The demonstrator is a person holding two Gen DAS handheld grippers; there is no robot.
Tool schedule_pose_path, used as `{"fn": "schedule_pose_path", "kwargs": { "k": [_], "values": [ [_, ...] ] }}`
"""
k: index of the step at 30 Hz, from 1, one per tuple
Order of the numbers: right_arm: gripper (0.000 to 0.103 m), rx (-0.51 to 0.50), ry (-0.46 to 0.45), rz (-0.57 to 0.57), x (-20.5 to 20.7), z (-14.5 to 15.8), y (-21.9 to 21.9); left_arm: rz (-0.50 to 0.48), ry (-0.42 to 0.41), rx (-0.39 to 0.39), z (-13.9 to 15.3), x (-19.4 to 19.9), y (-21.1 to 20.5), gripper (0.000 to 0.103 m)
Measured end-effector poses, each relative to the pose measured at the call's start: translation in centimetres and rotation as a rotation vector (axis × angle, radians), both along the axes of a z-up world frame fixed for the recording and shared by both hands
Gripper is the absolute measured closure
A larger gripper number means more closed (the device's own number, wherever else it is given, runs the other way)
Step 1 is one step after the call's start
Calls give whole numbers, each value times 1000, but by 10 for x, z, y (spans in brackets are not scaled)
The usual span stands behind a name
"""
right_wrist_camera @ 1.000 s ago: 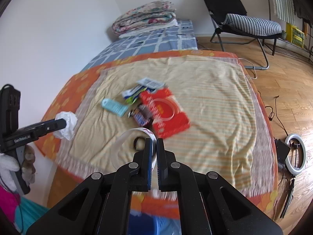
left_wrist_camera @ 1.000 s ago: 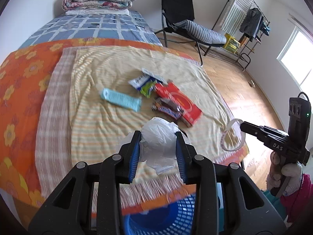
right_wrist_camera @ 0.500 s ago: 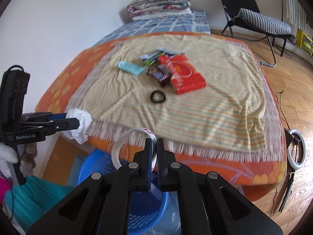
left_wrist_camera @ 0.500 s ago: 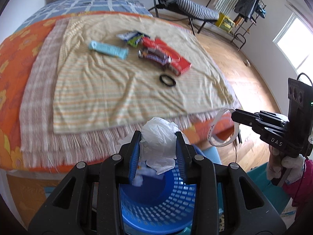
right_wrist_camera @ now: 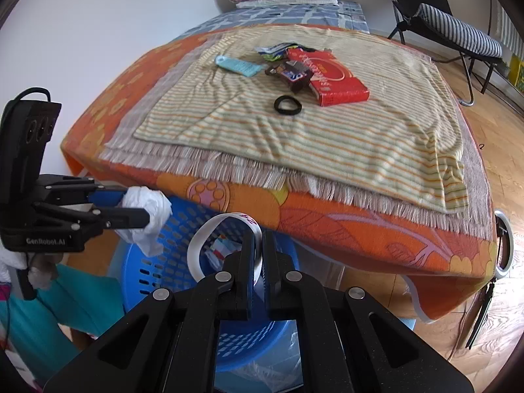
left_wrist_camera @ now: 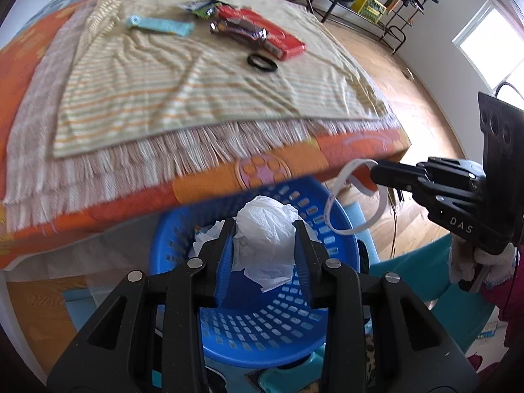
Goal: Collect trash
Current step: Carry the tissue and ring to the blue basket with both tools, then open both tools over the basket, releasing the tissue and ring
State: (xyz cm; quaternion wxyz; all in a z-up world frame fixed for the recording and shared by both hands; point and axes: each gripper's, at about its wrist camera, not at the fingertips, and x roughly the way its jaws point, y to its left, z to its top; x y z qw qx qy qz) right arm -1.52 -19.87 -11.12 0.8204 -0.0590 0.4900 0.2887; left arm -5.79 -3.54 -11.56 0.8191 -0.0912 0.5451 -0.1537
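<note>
Over the blue laundry basket [left_wrist_camera: 330, 314] at the bed's foot, the left gripper [left_wrist_camera: 263, 229] clamps a crumpled white tissue [left_wrist_camera: 265, 229]. Just beside it, the right gripper [right_wrist_camera: 261, 245] pinches a white tape ring [right_wrist_camera: 209, 239] between nearly closed fingers. A red box [right_wrist_camera: 330, 78], wrappers and a black hair tie [right_wrist_camera: 287, 104] lie on the striped blanket [right_wrist_camera: 360, 131].

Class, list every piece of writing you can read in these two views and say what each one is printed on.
"DAS": on the body of the right gripper.
"GenRobot.AI": on the body of the left gripper.
Red box: white lettering, too blurred to read.
White band: red marks, not legible.
Snack wrappers: print too small to read.
</note>
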Motion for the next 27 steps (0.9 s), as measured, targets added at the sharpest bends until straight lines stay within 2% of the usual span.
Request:
{"fn": "schedule_pose_path", "kwargs": {
  "k": [8,11,18,26,27],
  "values": [
    [100,-29,25,28,-10,-15,4,-27,41,6,-15,-10,-7,69],
    [100,-35,32,38,-12,-19,6,-30,56,17,-21,-12,-8,60],
    [100,-47,38,52,-15,-23,11,-29,85,25,-28,-15,-7,60],
    [91,-66,67,60,-15,-32,14,-17,80,24,-27,-14,-4,60],
    [86,-67,69,61,-15,-32,14,-15,81,24,-27,-14,-4,60]
  ]
}}
